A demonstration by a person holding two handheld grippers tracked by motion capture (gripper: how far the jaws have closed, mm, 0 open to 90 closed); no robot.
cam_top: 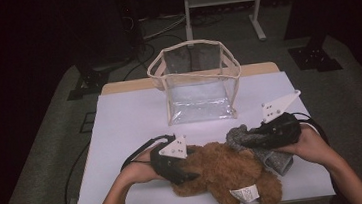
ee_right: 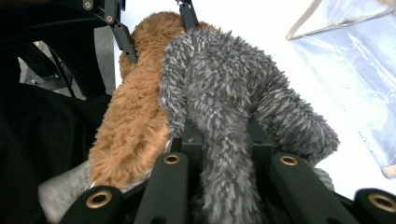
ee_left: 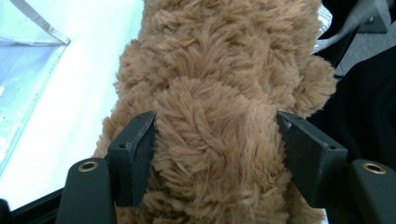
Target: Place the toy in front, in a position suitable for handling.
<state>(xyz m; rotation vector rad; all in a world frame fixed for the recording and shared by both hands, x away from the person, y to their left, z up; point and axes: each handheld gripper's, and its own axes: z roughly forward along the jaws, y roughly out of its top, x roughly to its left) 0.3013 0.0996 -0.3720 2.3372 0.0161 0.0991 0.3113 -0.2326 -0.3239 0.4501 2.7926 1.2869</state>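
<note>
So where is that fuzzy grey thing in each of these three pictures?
High view: the grey plush piece lies right of centre, in the right claw.
Left gripper view: I cannot make it out.
Right gripper view: it rises up the middle, clamped low down.
Shared landmark: the brown plush toy beside it, also in the left gripper view.

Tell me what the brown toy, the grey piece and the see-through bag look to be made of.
Brown toy: plush, long curly pile.
Grey piece: fuzzy chenille-like fabric, shaggy tufts.
See-through bag: likely clear glossy plastic film with glare, beige fabric-looking trim.
</note>
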